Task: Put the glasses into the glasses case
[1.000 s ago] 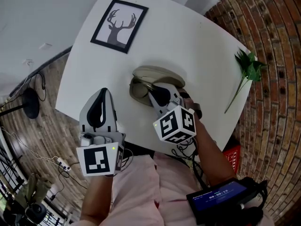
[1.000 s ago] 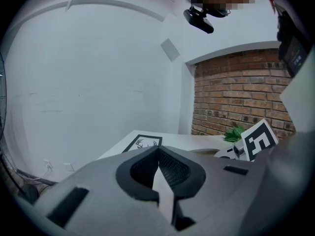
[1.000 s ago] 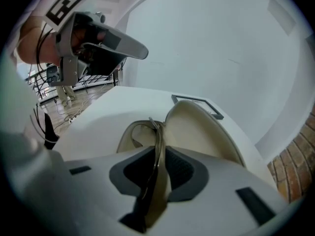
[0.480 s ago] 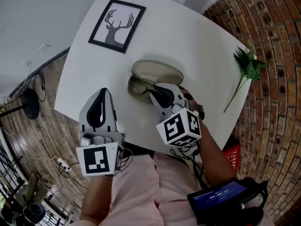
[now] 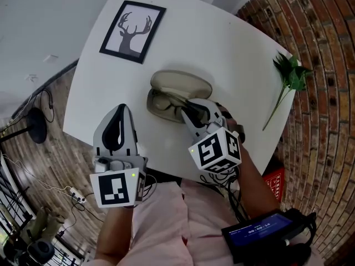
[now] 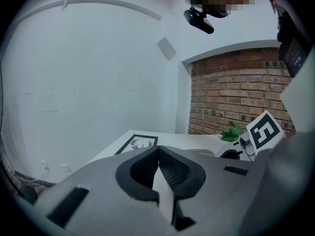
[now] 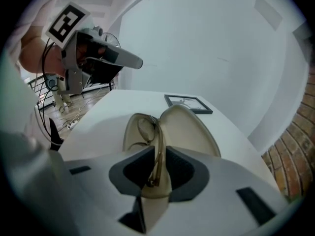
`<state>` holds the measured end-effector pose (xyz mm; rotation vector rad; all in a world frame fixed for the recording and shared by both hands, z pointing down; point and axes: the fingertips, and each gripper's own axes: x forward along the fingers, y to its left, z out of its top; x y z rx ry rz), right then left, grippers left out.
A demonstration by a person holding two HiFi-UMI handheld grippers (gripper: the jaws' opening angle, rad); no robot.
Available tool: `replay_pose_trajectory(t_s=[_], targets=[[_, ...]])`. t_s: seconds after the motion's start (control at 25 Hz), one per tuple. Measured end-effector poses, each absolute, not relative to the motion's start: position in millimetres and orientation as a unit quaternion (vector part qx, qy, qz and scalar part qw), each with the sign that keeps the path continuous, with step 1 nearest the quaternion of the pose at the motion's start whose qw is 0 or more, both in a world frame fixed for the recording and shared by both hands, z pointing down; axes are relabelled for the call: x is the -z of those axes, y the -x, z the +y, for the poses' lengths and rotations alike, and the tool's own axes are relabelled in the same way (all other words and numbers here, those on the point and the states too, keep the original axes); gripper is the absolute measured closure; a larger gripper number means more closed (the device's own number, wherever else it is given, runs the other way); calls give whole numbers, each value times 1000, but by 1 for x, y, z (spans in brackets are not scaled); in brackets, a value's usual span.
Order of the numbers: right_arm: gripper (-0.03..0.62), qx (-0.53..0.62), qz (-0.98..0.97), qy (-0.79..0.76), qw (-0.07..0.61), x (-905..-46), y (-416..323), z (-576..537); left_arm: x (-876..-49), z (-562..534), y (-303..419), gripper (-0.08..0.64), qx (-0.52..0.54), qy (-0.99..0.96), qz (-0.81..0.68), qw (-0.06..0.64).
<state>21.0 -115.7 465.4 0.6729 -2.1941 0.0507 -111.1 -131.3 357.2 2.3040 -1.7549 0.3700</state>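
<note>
The beige glasses case [image 5: 183, 82] lies open in the middle of the white table [image 5: 238, 49]. The glasses [image 5: 167, 103] rest with their far lens in the case's lower tray. My right gripper [image 5: 190, 108] reaches down to the tray's right end. In the right gripper view the folded glasses [image 7: 148, 130] run from the tray [image 7: 132, 132] back between the pads, and my right gripper [image 7: 156, 152] is shut on their near end. The case lid [image 7: 189, 127] stands just to the right. My left gripper [image 5: 117, 127] hangs beside the table's near edge, shut and empty; the left gripper view shows its tips [image 6: 158, 149] touching.
A framed deer picture [image 5: 132, 30] lies at the table's far left corner. A green leafy sprig [image 5: 289, 79] lies near the right edge by the brick wall. Cables and a power strip [image 5: 75, 195] lie on the wooden floor at the left.
My right gripper has shifted slightly toward the near right with the glasses still between its jaws. The left gripper has stayed where it was.
</note>
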Motion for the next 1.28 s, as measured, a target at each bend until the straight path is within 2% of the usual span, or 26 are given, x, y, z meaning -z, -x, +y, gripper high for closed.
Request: replay_pose_trajectory(t_s=[0.36, 0.72, 0.92, 1.28], targets=[[538, 10, -862, -247, 442, -480, -30, -111, -360, -132, 107, 554, -127, -786, -594, 113], [560, 45, -887, -208, 410, -476, -27, -107, -362, -133, 109, 554, -131, -785, -595, 114], [557, 36, -893, -202, 401, -479, -26, -103, -362, -132, 110, 554, -131, -784, -595, 114], [512, 33, -890, -201, 409, -480, -23, -102, -361, -132, 110, 554, -130, -784, -597, 112]])
